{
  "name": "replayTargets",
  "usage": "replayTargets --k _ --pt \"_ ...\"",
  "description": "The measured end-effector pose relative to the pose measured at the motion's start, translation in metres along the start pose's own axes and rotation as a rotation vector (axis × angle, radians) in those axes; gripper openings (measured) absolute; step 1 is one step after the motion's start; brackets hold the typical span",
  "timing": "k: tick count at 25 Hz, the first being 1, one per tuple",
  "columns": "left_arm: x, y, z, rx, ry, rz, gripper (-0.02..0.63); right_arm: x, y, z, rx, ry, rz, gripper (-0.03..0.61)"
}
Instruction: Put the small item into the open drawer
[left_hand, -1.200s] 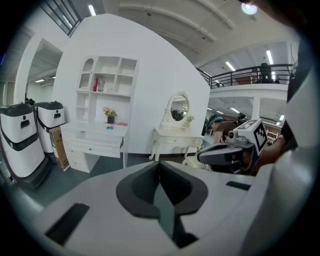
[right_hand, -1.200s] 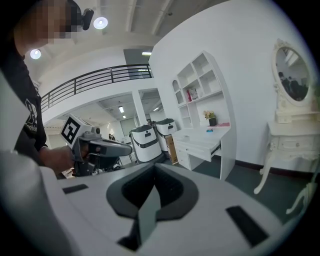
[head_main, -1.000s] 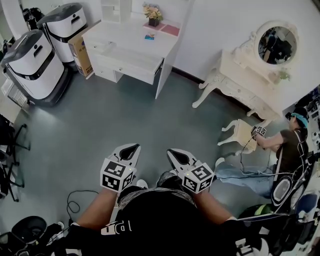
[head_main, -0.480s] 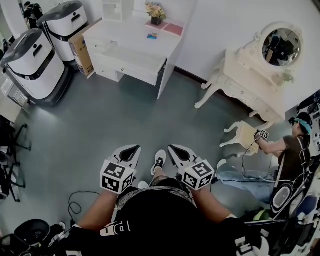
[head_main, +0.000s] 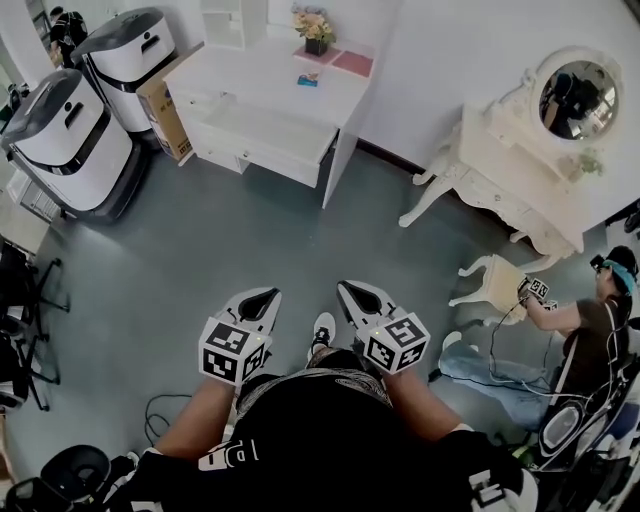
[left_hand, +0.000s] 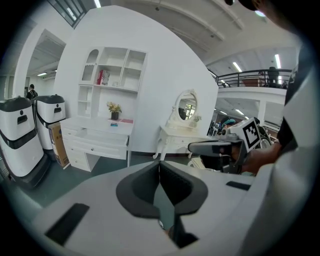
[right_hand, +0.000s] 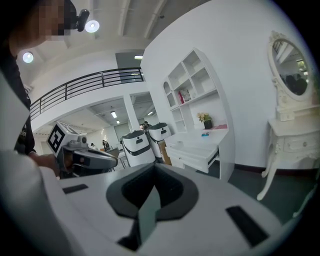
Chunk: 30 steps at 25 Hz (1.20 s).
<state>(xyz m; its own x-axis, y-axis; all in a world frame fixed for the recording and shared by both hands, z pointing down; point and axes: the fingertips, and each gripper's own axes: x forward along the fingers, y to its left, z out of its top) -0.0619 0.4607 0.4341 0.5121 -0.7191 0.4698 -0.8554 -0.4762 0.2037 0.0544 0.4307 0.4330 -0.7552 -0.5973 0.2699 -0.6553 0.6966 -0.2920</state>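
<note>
Close by your waist, your left hand-held gripper (head_main: 262, 297) and right hand-held gripper (head_main: 356, 292) both have jaws pressed together, holding nothing. Across the floor (head_main: 240, 240), the white table (head_main: 262, 78) has its drawer (head_main: 262, 128) pulled open. The small blue item (head_main: 308, 80) lies on the tabletop behind it, not in the drawer.

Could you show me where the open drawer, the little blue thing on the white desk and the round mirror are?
open drawer (head_main: 268, 124), head view, on its pale inside
small blue item (head_main: 308, 80), head view, on its middle
round mirror (head_main: 580, 98), head view, on the glass
</note>
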Motion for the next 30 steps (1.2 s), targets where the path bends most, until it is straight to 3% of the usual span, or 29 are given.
replayTargets --k 6,19,30 --pt "0.042 0.018 0.047 0.013 -0.021 0.013 0.015 0.028 -0.046 0.037 -0.016 -0.016 0.012 0.009" --pt "0.136 0.056 0.108 0.005 0.002 0.063 0.015 0.084 -0.14 0.084 -0.021 0.003 0.072 0.009" --pt "0.192 0.064 0.14 0.016 0.012 0.072 0.015 0.101 -0.197 0.096 -0.001 0.009 0.084 0.009"
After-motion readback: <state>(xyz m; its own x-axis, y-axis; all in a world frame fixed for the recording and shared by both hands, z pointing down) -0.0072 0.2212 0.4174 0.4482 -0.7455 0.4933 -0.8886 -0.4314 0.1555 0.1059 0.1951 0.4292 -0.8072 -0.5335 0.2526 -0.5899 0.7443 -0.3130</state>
